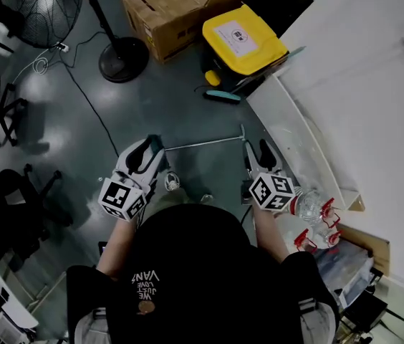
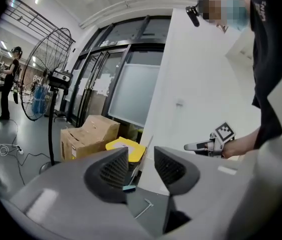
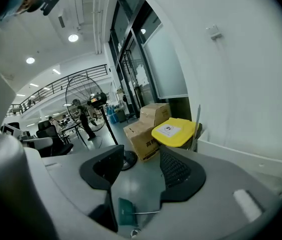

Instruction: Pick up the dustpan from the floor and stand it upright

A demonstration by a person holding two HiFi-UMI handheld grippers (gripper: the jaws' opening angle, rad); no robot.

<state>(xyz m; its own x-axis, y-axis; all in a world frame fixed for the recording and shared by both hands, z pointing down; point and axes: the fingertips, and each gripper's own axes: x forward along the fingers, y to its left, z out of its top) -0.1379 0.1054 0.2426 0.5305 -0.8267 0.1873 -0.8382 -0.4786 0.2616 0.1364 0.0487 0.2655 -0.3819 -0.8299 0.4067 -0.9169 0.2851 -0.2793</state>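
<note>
1. Basically, the dustpan (image 1: 200,144) lies flat on the floor (image 1: 188,113), ahead of and below both hands. Its long axis runs left-right across the person's front, i.e. crosswise to the way both tools point.
2. In the head view the teal pan end sits at the tips of the left hand-held gripper (image 1: 147,145), partly hidden behind them. The thin handle runs right and its free end stops just beside the tips of the right hand-held gripper (image 1: 257,150).
3. So each hand is near one end: left has the pan, right has the handle tip. Neither touches it, as far as I can tell.
4. Left hand-held gripper (image 2: 141,159): jaws spread wide, nothing btwn the pads. The handle (image 2: 143,209) shows low down on the floor through the gap.
5. Right hand-held gripper (image 3: 142,161): also spread and empty. The dustpan (image 3: 126,211) is below the gap, pan left, handle trailing right.
6. Looks: small teal pan, prob. plastic, on a long slim metal rod w/ a short crossbar at the far end. Prob. light, but the thin rod may twist in a pinch.
7. Judgement: task not begun yet. The next move needs one tool down onto the rod, jaws across it.
</note>
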